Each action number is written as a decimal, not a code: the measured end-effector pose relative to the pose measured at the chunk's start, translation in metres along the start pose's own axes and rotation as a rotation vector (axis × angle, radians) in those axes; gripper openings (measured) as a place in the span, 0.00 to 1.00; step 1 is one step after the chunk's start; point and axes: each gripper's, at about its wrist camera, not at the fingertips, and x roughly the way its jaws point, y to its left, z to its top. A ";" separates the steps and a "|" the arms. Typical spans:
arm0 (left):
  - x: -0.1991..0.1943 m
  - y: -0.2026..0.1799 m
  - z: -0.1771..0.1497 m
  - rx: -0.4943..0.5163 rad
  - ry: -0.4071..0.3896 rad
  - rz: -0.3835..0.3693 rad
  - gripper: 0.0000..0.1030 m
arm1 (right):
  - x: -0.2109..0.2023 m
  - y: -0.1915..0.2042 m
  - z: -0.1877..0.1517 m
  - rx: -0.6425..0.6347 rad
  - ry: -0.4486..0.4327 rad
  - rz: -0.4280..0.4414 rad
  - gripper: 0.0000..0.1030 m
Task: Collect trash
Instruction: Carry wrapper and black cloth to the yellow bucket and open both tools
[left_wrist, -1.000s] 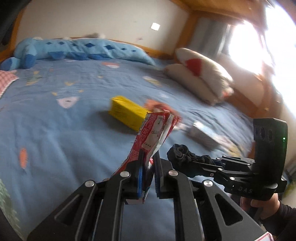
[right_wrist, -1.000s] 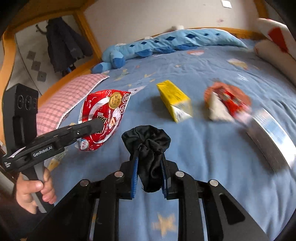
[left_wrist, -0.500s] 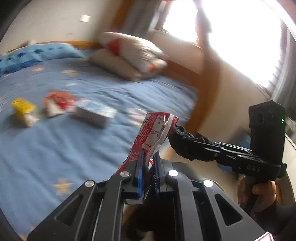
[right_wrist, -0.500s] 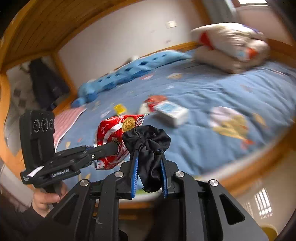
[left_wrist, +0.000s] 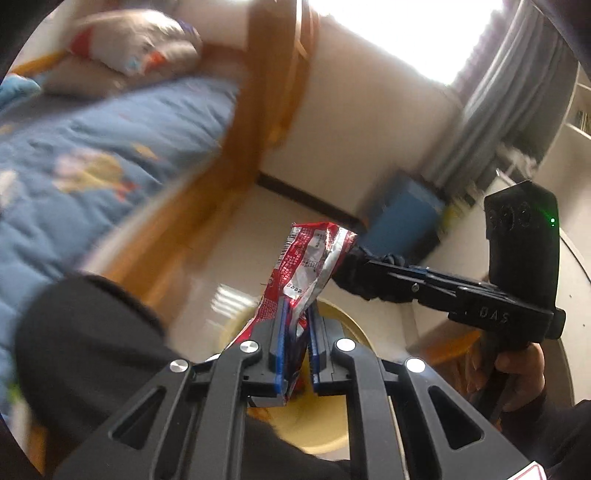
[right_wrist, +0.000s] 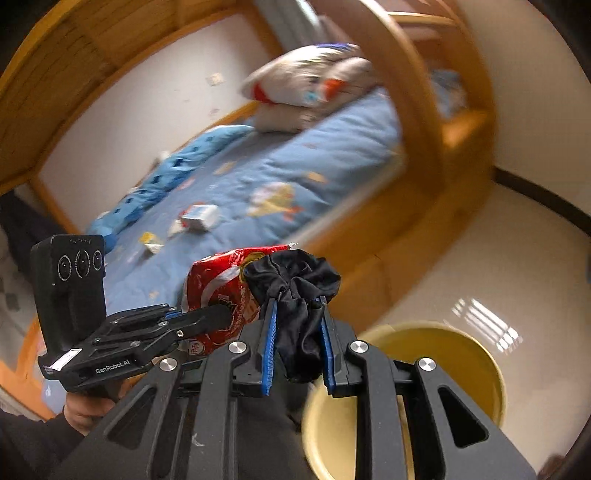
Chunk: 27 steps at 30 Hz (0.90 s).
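My left gripper (left_wrist: 295, 332) is shut on a red snack wrapper (left_wrist: 306, 258), which also shows in the right wrist view (right_wrist: 218, 291). My right gripper (right_wrist: 297, 325) is shut on a crumpled black cloth (right_wrist: 295, 295), seen beside the wrapper in the left wrist view (left_wrist: 358, 280). Both are held off the bed, above a yellow bin (right_wrist: 454, 362) on the floor, whose rim shows below the left gripper (left_wrist: 332, 428). More trash lies on the blue bed: a white-blue carton (right_wrist: 199, 218) and a yellow carton (right_wrist: 151, 242).
The wooden bed frame (right_wrist: 424, 147) and its rail stand close to the left. Pillows (right_wrist: 314, 88) lie at the bed's head. A blue box (left_wrist: 406, 214) stands by the wall under grey curtains (left_wrist: 491, 107). Pale glossy floor (right_wrist: 498, 258) surrounds the bin.
Both grippers have swung away from the bed to the right and tilted down, carrying the wrapper and the cloth. The floor and the yellow bin have come into view beneath them.
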 end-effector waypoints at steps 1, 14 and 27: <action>0.009 -0.004 -0.003 0.004 0.024 -0.008 0.10 | -0.005 -0.010 -0.006 0.014 0.004 -0.024 0.20; 0.129 -0.024 -0.042 -0.008 0.373 -0.042 0.10 | -0.012 -0.088 -0.083 0.209 0.114 -0.136 0.20; 0.167 -0.018 -0.044 -0.022 0.475 0.035 0.25 | 0.009 -0.115 -0.097 0.205 0.208 -0.175 0.36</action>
